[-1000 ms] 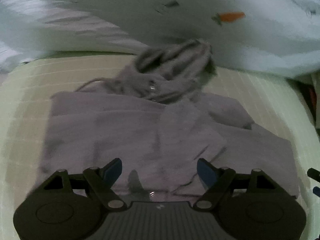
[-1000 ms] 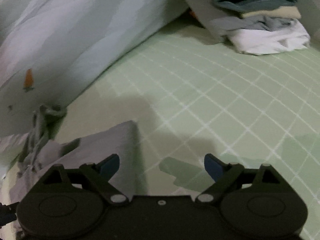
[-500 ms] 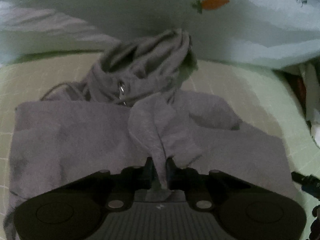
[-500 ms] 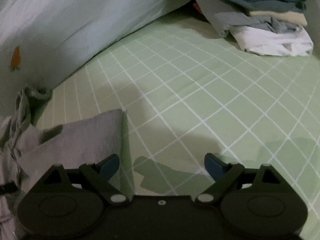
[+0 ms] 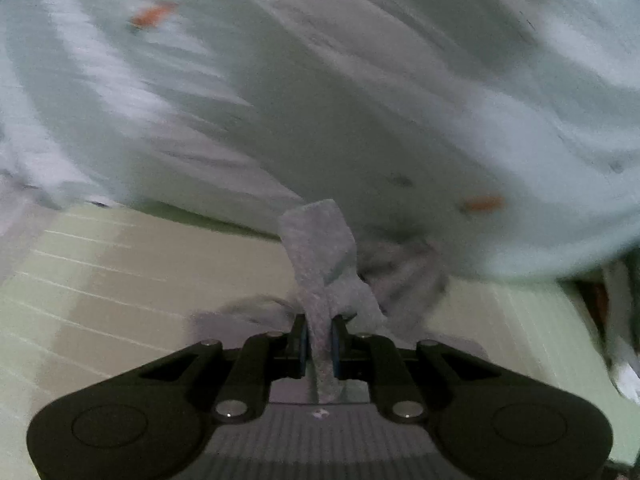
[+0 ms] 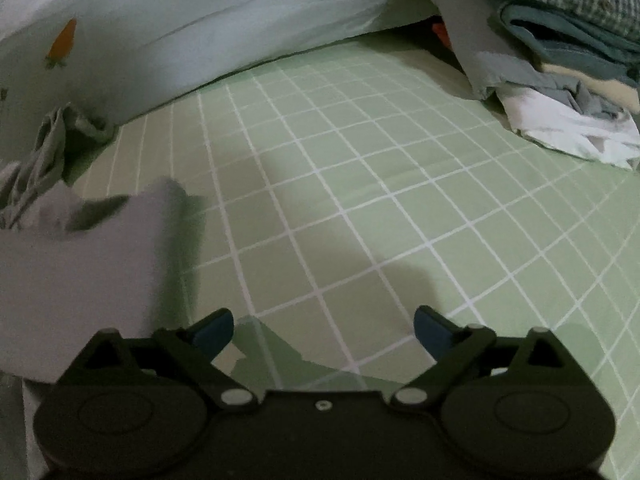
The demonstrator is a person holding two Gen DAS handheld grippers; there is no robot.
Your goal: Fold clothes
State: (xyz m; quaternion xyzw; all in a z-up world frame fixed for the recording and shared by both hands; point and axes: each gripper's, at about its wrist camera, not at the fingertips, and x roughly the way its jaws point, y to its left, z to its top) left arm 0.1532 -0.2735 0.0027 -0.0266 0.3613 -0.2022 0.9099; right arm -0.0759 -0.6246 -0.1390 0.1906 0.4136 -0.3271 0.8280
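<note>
Left gripper (image 5: 319, 350) pinching a grey hoodie (image 5: 320, 256) above a green checked bed (image 6: 360, 208).
Its fingers clamp a raised fold; the right gripper (image 6: 323, 330), beside the hoodie's edge, is opening wide, nothing between its fingers.

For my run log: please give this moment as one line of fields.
left gripper: shut on grey hoodie sleeve | right gripper: opening, empty, over green sheet

Carrot-print pillow (image 6: 224, 12), checked sheet (image 6: 360, 200)
</note>
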